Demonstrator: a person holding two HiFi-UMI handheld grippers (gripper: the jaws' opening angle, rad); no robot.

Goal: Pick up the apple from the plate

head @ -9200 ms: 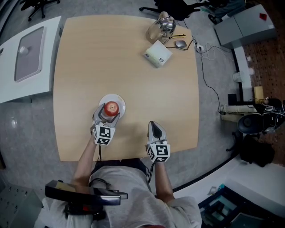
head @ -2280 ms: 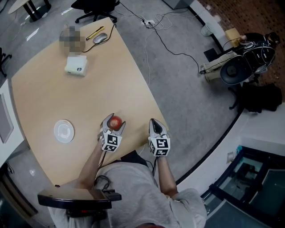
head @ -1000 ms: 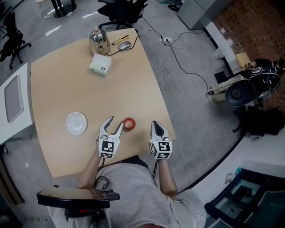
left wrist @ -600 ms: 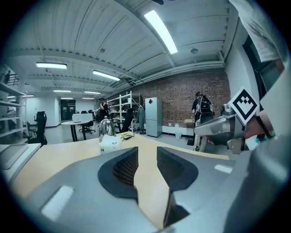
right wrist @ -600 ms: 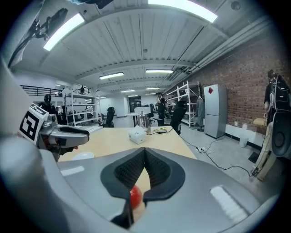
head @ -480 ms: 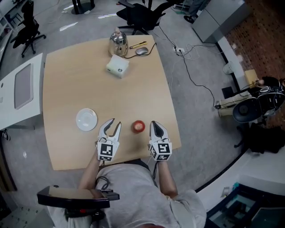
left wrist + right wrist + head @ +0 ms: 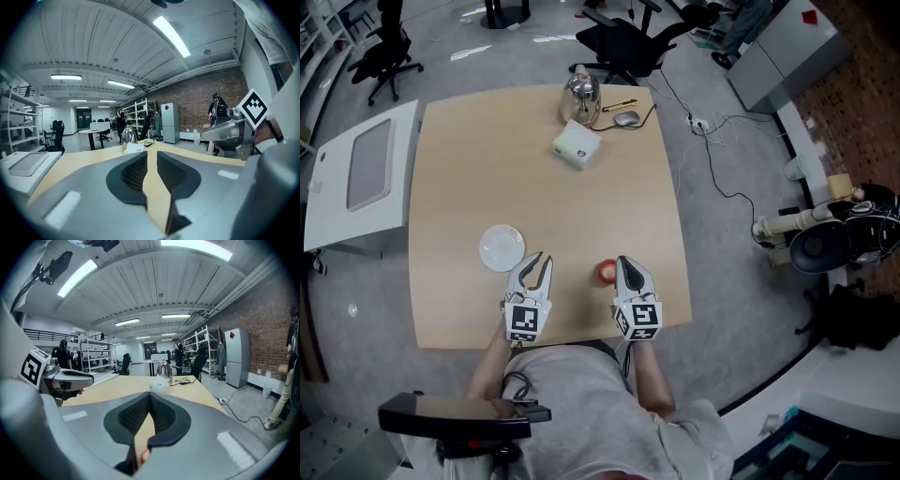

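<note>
The red apple (image 7: pixel 607 272) lies on the wooden table (image 7: pixel 487 169), off the white plate (image 7: pixel 502 247), which sits empty to the left. My right gripper (image 7: pixel 622 261) hovers just right of the apple, jaws shut and empty; in the right gripper view (image 7: pixel 149 394) a sliver of the apple (image 7: pixel 142 455) shows below the closed pads. My left gripper (image 7: pixel 537 257) hangs between plate and apple. Its jaws have just been closing and keep a narrow gap with nothing in it, as seen in the left gripper view (image 7: pixel 152 155).
A metal kettle (image 7: pixel 579 94), a white box (image 7: pixel 580 145), a mouse (image 7: pixel 626 119) and a pen sit at the table's far edge. A white side table (image 7: pixel 356 173) stands to the left. Office chairs and floor cables lie beyond.
Both grippers have shifted left across the table and drawn back toward its near edge. The apple, earlier beside the left gripper, now lies beside the right one. The left jaws have narrowed.
</note>
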